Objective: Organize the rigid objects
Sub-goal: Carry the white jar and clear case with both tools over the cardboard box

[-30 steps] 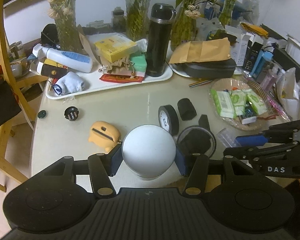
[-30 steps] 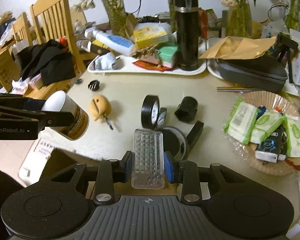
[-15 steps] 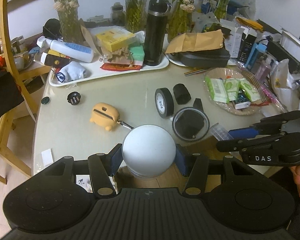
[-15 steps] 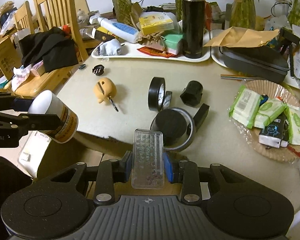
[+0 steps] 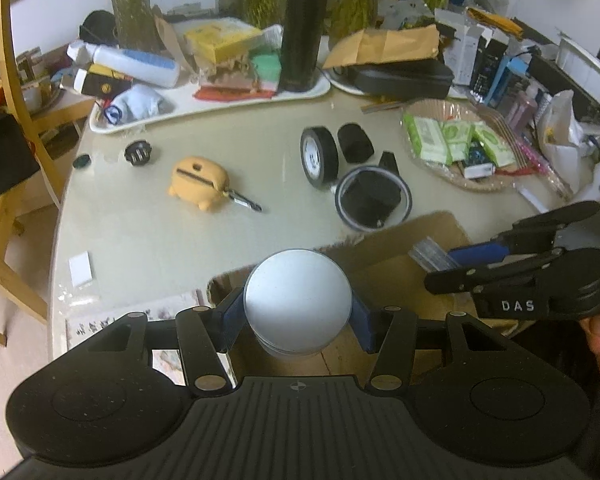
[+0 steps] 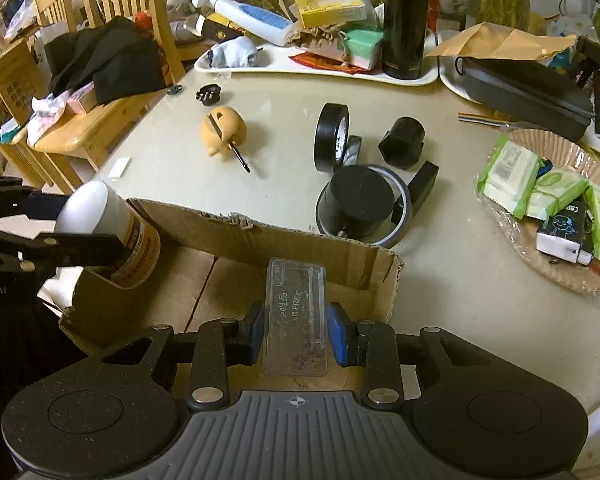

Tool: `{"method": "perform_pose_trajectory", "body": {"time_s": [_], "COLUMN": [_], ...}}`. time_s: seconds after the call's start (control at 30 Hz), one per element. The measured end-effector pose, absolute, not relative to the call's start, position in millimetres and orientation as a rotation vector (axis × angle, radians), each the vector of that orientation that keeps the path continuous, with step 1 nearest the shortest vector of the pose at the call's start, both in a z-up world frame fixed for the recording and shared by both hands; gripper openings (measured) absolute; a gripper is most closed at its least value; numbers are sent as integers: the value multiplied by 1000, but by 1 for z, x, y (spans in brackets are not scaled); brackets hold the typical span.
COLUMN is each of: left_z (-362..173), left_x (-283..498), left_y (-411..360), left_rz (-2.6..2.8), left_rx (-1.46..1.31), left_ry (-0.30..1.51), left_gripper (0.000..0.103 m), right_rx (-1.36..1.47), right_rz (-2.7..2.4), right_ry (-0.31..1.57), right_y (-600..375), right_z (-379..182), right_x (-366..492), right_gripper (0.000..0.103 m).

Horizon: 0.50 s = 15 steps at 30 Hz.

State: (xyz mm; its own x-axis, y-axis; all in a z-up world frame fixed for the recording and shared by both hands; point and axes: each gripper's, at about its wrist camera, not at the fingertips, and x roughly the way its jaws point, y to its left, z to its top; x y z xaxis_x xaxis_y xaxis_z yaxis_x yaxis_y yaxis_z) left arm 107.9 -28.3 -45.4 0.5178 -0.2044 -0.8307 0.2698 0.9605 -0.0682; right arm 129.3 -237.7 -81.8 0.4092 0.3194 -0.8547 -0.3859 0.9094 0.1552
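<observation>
Left gripper pinches white-capped cylindrical bottle with orange label, held above brown open cardboard box at table edge. Right gripper clamps clear rectangular plastic case, small dark beads inside, over the box's interior

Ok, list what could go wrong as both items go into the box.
1. The jar, held tilted in the left gripper, sits right at the box corner and could catch the torn wall going down.
2. The clear case in the right gripper is pinched only near its lower end, so it may pivot or slip.
3. Both grippers hang over the same small box and could bump.
</observation>
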Motion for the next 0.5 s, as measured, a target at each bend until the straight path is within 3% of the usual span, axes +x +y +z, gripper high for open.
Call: {"method": "perform_pose_trajectory", "body": {"time_s": [0.5], "left_z": [-83], "left_x": [129], "left_y": [-32], "left_rz": [-250], "left_rx": [87], "left_ry": [1071], "left_gripper": [53], "right_rx": [-96], "right_rz": [408], "right_ry": [1134], "right_y": [-227], "right_z": [-110], "right_x": [151], "right_gripper": [36]}}
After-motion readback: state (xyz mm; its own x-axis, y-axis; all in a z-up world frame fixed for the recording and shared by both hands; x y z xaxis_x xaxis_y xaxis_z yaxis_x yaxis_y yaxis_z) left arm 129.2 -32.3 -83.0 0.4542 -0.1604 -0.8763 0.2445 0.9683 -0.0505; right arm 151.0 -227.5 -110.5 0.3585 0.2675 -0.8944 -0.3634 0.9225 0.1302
